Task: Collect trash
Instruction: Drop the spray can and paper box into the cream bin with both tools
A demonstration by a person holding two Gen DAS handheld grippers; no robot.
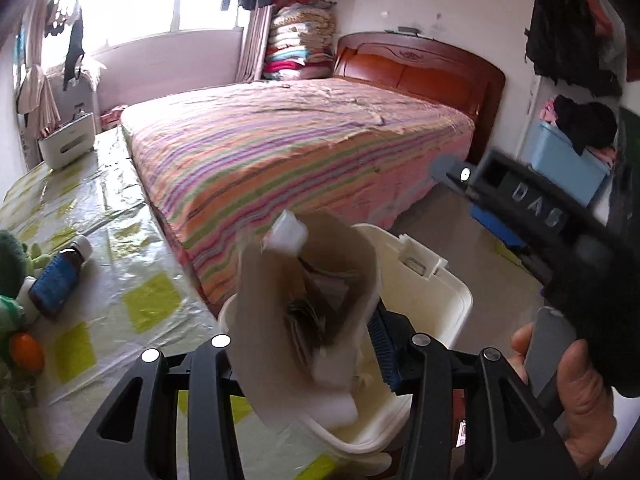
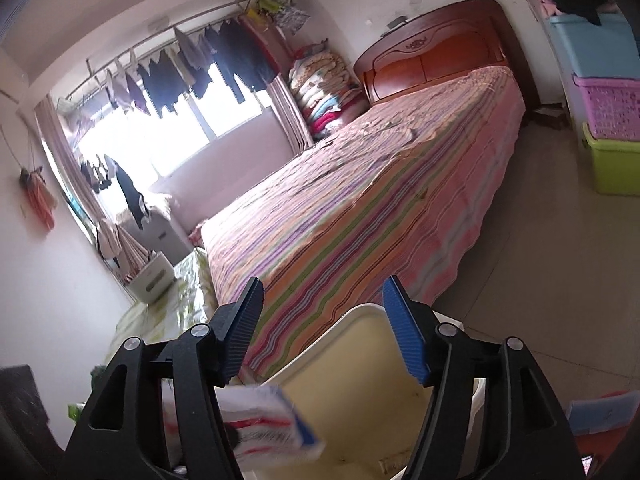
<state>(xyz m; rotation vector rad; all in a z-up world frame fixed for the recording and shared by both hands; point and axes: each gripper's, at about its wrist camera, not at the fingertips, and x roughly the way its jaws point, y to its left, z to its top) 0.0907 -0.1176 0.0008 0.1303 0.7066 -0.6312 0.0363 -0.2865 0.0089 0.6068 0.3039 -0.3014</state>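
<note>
In the left wrist view, my left gripper (image 1: 308,332) is shut on a crumpled beige paper wrapper (image 1: 320,264) with scraps inside, held upright over the open white trash bin (image 1: 452,304). Only its right blue pad (image 1: 380,336) shows; the paper hides the left one. In the right wrist view, my right gripper (image 2: 324,292) stands open with nothing between its pads. Below it, a blurred white packet (image 2: 272,424) with red and blue print hangs at the mouth of the cream-walled bin (image 2: 360,368). A hand (image 1: 576,400) holds the right gripper's black frame (image 1: 520,204) to the right of the bin.
A table under a yellow-checked plastic cloth (image 1: 120,240) carries a brown bottle (image 1: 60,280), a green plush toy (image 1: 12,264) and a white tissue box (image 1: 68,146). A striped bed (image 1: 300,152) lies just beyond the bin. Storage boxes (image 2: 612,164) stand at the right wall.
</note>
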